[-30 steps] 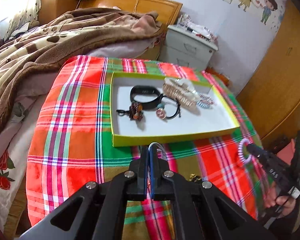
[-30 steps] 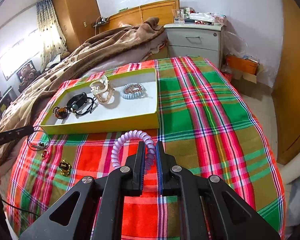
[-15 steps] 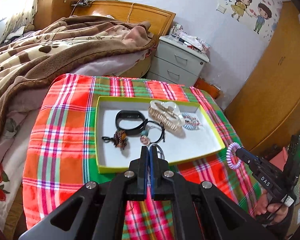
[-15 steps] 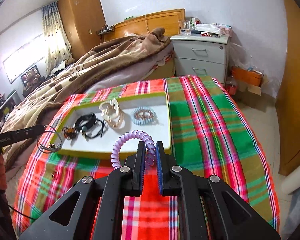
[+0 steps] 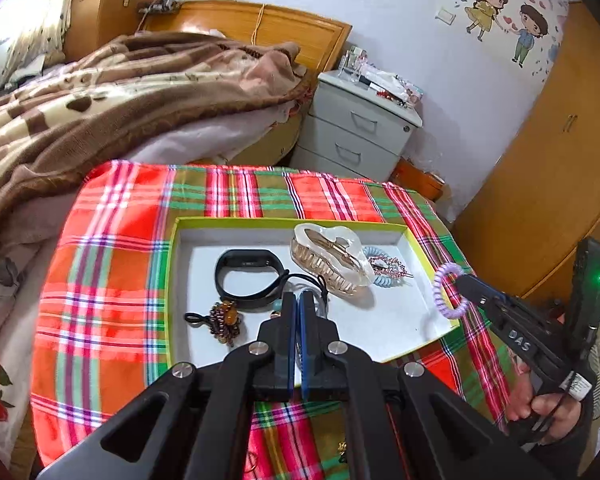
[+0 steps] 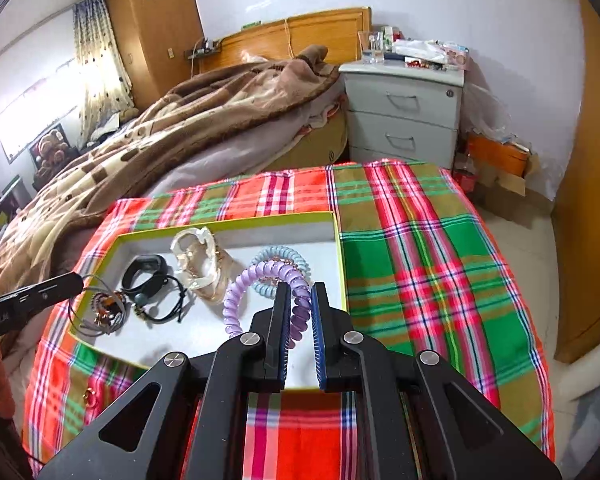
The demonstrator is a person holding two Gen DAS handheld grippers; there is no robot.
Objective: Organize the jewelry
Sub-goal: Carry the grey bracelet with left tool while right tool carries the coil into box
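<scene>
A yellow-rimmed white tray [image 5: 416, 248] [image 6: 228, 220] lies on the plaid cloth. It holds a black band [image 5: 246, 278], a clear claw clip [image 5: 328, 260], a blue coil tie [image 6: 278, 258] and a brown bead charm [image 5: 224, 318]. My left gripper [image 5: 297, 298] is shut on a thin wire bangle [image 6: 96, 312] and holds it over the tray's near left part. My right gripper [image 6: 300, 292] is shut on a purple coil hair tie [image 6: 256, 284] [image 5: 446, 290], above the tray's right side.
Small gold pieces [image 6: 89, 398] lie on the plaid cloth [image 6: 420, 264] in front of the tray. A bed with a brown blanket [image 6: 188, 120] lies behind on the left, a grey nightstand [image 6: 404, 108] at the back, a wooden wardrobe [image 5: 540, 168] on the right.
Both grippers have moved forward from in front of the tray to over it, each still holding its piece. The tray now fills more of both views.
</scene>
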